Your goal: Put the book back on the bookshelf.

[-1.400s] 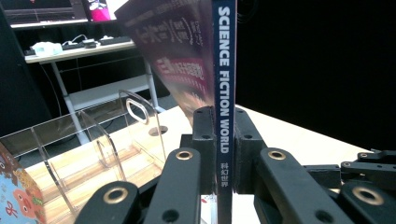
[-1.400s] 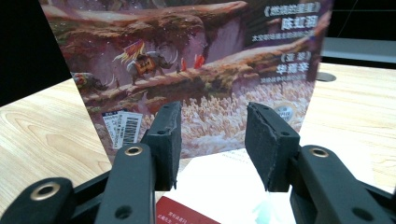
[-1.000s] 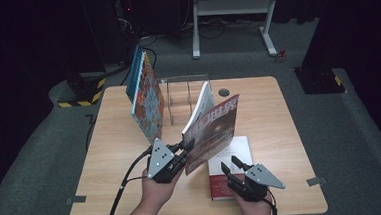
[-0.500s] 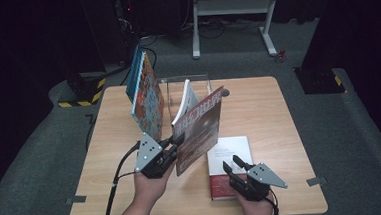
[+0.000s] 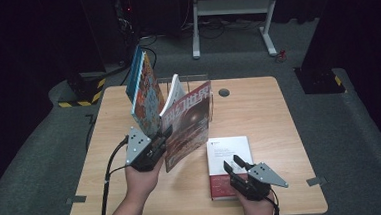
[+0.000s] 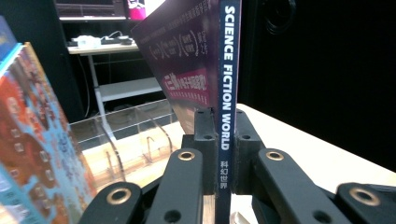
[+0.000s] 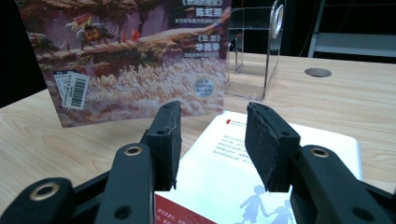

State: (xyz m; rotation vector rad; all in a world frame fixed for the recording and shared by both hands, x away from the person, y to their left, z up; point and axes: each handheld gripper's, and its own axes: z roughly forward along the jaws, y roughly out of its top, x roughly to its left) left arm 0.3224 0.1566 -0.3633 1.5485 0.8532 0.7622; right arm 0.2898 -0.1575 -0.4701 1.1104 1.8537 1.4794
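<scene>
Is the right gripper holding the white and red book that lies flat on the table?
No, the right gripper hovers with open jaws above the white and red book, with nothing between its pads.

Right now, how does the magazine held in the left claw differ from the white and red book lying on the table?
The Science Fiction World magazine is lifted off the table and stands upright, clamped at its spine by the left claw; the white and red book lies flat and closed, with no claw on it. The magazine cover is dark red and illustrated; the book cover is mostly white with a red strip. Both are thin paperbacks.
</scene>
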